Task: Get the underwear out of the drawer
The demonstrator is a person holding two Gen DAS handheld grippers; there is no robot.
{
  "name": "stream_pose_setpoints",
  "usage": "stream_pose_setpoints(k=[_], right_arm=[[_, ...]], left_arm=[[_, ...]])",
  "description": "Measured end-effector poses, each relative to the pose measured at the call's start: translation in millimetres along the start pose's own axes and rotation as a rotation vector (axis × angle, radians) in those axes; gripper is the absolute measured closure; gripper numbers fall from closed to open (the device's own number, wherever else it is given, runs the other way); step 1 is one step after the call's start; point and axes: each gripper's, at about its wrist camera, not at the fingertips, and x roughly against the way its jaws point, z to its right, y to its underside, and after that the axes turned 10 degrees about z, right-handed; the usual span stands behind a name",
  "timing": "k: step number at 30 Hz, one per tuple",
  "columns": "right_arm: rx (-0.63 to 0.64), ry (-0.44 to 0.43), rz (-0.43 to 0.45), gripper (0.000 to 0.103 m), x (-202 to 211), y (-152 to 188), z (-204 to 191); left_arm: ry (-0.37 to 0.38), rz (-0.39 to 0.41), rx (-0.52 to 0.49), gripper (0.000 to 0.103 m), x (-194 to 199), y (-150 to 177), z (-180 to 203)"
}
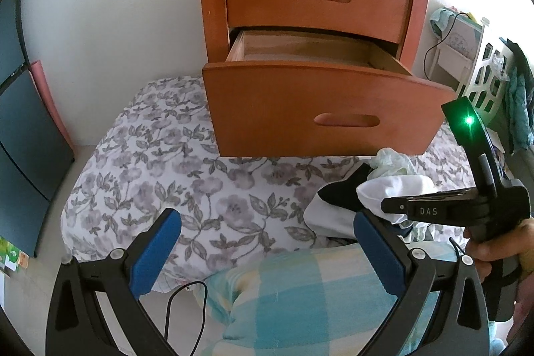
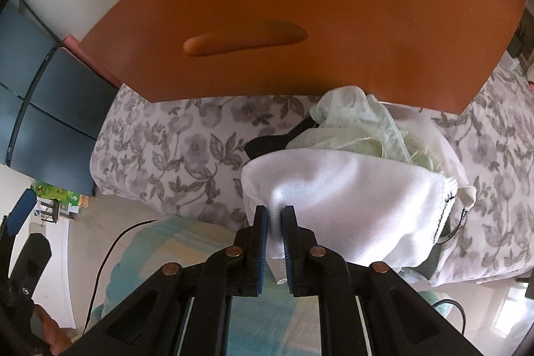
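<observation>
While the lower drawer (image 1: 328, 109) juts open at centre frame, bare floral bedspread (image 1: 160, 155) spreads lower left beneath the left gripper (image 1: 267, 252), jaws wide apart. From the right wrist, the right gripper (image 2: 274, 219) pinches white underwear (image 2: 350, 199) below the drawer front.

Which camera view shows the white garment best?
The right wrist view: the white garment fills its centre, pinched between the right gripper pads. The left wrist view shows only part of it, behind that gripper.
</observation>
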Motion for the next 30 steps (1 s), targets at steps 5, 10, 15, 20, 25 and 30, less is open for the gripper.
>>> stream_pose_setpoints(k=[5,10,15,20,25,30], right_arm=[[-0.005,0.002,-0.013,0.091,-5,0,1],[0.012,0.008,0.001,0.067,1,-1,0],[0.035,0.016,0.048,0.047,18,-5,-2],[0.049,0.044,0.099,0.035,35,-7,-2],[0.04,0.071,0.147,0.017,49,-10,6],[0.025,0.089,0.188,0.0,58,-11,16]], left_arm=[[0.003,-0.019,0.0,0.0,-5,1,0],[0.0,-0.034,0.01,0.0,-8,1,-2],[0.0,-0.044,0.01,0.0,-11,1,-2],[-0.008,-0.046,0.023,0.0,-14,0,-3],[-0.006,-0.05,0.025,0.0,-17,0,-5],[-0.004,-0.057,0.018,0.0,-19,-1,-4]])
